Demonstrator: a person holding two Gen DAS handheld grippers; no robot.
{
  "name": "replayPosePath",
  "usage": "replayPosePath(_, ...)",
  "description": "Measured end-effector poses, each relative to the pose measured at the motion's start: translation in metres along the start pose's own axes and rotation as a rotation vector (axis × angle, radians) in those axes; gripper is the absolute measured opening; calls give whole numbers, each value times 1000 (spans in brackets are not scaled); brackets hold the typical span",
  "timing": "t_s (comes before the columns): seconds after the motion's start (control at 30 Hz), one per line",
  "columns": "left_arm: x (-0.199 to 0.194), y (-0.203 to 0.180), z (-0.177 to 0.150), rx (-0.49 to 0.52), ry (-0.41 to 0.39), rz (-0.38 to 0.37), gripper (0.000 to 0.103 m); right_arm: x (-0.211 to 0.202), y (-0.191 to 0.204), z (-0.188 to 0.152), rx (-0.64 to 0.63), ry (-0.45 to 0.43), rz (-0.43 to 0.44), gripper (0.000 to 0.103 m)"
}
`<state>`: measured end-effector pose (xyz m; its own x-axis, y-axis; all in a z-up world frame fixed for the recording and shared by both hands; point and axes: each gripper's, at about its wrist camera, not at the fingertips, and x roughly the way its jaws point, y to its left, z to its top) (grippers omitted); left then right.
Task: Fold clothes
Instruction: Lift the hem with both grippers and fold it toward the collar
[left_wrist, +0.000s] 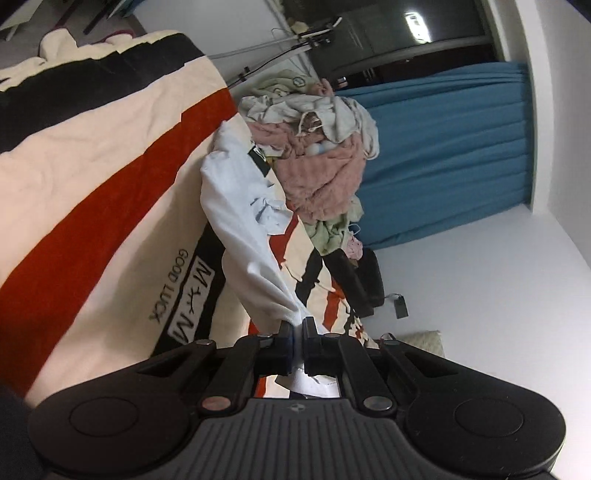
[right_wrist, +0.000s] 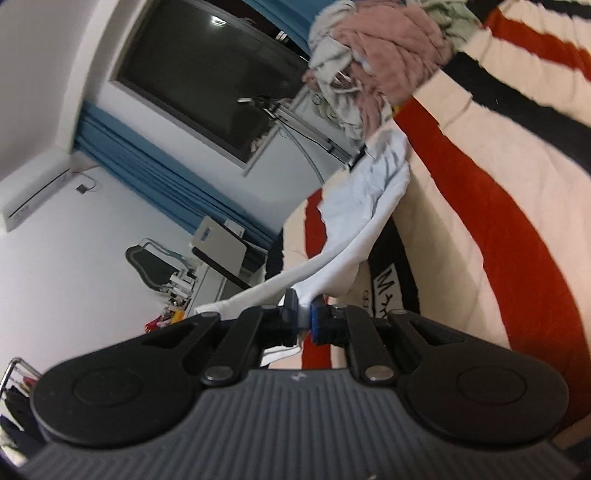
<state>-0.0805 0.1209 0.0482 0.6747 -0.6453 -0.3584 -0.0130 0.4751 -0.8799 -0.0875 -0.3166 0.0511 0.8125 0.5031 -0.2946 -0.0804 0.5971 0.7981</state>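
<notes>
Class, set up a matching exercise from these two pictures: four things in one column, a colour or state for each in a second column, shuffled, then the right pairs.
Things:
1. white shirt
2. curtain
3. pile of clothes
4. blanket

Colour or state:
A. blue
B. heaped, unfolded
C. cream with red and black stripes
D. pinched by both grippers

Pairs: 1-D, 2-A, 3-B, 4-C

White garment's (left_wrist: 236, 206) pinched hem hidden; striped blanket (left_wrist: 92, 155) cropped.

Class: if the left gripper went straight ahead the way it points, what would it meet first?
Probably the white shirt that the left gripper is shut on, stretching ahead; beyond it, the laundry pile. Depth is unclear.
</notes>
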Motion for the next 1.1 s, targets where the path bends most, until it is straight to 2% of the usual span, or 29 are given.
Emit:
replayPosePath(0.13,-30,17,-50,20,51,33,5,-32,-6,-26,-28,25,-50,9)
replayPosePath(0.23,-47,47,-90,-20,93,72,4,-45,-21,-59,-11,33,-96,9)
replayPosePath(0.37,-36,65,-96,-56,94,99,4,-40,-43,-71,45,45,-124,9)
replayPosePath(0.5,2,59,-55,-64,54,114,4,-6,-46,-48,62,25,-126,9)
replayPosePath(0.6,38,43,-7,-53,0,113,4,32,-42,-15,71,-14,-117,10)
replayPosePath(0.7,80,24,37,-14,-61,110,4,84,-35,23,39,-65,-128,10)
replayPosePath(0.83,134,12,82,102,-130,143,4,156,-46,64,10,-112,-146,10)
replayPosePath(1.0,202,27,115,246,-157,219,4,233,-85,83,-63,-113,-161,10)
replayPosePath(1.1,236,53,123,279,-136,262,4,263,-108,80,-99,-82,-188,10)
